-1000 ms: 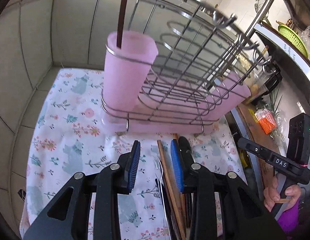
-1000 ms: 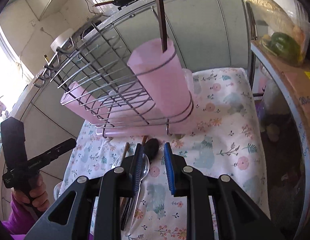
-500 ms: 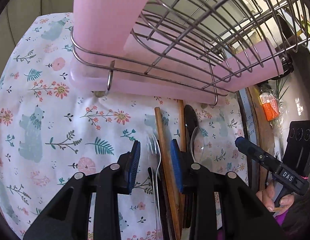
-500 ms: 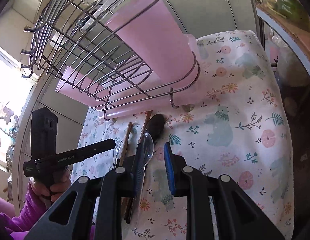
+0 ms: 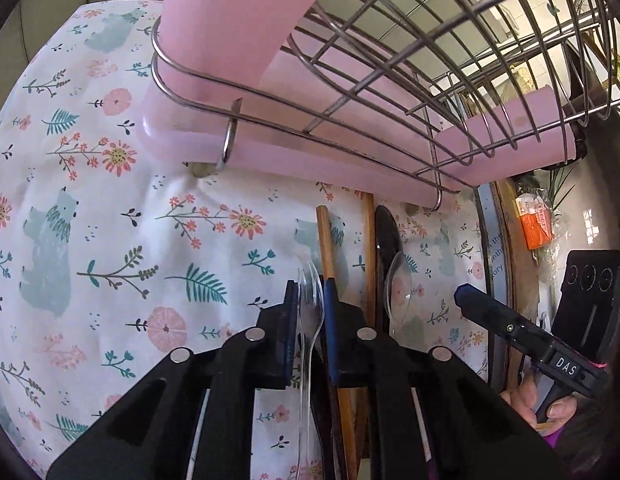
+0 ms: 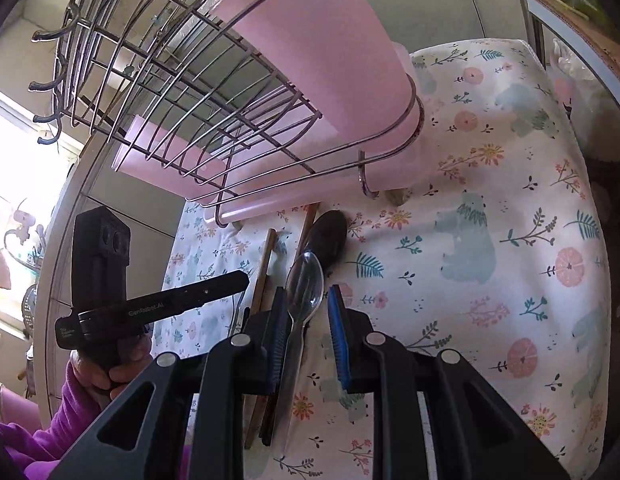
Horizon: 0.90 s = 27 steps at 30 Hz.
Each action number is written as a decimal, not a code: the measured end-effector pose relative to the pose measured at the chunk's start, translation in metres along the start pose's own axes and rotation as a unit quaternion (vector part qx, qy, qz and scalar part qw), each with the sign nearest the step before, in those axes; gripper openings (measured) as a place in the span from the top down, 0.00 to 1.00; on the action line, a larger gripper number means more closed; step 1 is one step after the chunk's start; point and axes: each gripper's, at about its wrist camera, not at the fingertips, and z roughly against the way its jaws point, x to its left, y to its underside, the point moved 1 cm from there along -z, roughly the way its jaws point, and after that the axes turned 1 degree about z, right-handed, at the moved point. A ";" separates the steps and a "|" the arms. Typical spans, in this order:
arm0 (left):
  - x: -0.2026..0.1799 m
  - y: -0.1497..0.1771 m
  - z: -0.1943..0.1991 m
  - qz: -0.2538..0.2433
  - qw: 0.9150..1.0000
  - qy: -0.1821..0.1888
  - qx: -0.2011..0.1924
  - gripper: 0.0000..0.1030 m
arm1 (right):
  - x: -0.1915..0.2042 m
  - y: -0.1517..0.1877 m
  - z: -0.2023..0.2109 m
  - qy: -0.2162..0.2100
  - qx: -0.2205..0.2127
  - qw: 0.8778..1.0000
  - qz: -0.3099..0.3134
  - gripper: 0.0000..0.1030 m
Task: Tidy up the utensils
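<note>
Several utensils lie in a row on the floral cloth (image 5: pixel 110 240) in front of a wire rack (image 5: pixel 389 60) with a pink cup holder (image 5: pixel 230 20). My left gripper (image 5: pixel 311 300) is low over the cloth, its jaws closed narrowly around a clear plastic fork (image 5: pixel 310 312). Beside the fork lie a wooden chopstick (image 5: pixel 323 240), a black spoon (image 5: pixel 387 236) and a clear plastic spoon (image 5: pixel 397 292). My right gripper (image 6: pixel 308 308) is open around the handle of the clear plastic spoon (image 6: pixel 306 284), with a gap on its right side. The black spoon (image 6: pixel 329 236) lies just beyond.
The rack's pink drip tray (image 6: pixel 270 196) sits right behind the utensil tips. The rack's wire feet (image 5: pixel 228 148) rest on the cloth. A wooden shelf edge with an orange packet (image 5: pixel 533 220) stands to the right. Grey cabinet panels (image 6: pixel 449 8) back the table.
Both grippers have moved down and forward to the utensil row. The left jaws have narrowed onto the clear fork. The right jaws now straddle the clear spoon's handle.
</note>
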 end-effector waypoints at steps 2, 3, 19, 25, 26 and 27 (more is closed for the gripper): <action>0.002 0.000 0.006 -0.001 1.000 0.000 -0.008 0.88 | -0.001 -0.002 -0.005 -0.005 0.005 1.000 -0.005 0.80; 0.003 0.000 0.009 -0.001 1.000 -0.001 -0.012 0.88 | -0.001 -0.003 -0.007 -0.008 0.008 1.000 -0.007 0.80; 0.017 0.005 0.049 -0.005 0.998 -0.021 -0.065 0.88 | -0.011 -0.014 -0.056 -0.028 0.064 0.997 -0.035 0.89; 0.014 0.007 0.055 -0.010 0.997 -0.022 -0.077 0.88 | -0.016 -0.009 -0.055 -0.019 0.050 0.998 -0.029 1.00; 0.013 0.007 0.055 -0.010 0.997 -0.022 -0.078 0.88 | -0.017 -0.008 -0.053 -0.019 0.048 0.998 -0.030 1.00; 0.014 0.007 0.056 -0.009 0.997 -0.021 -0.080 0.88 | -0.019 -0.007 -0.050 -0.021 0.043 0.998 -0.031 1.00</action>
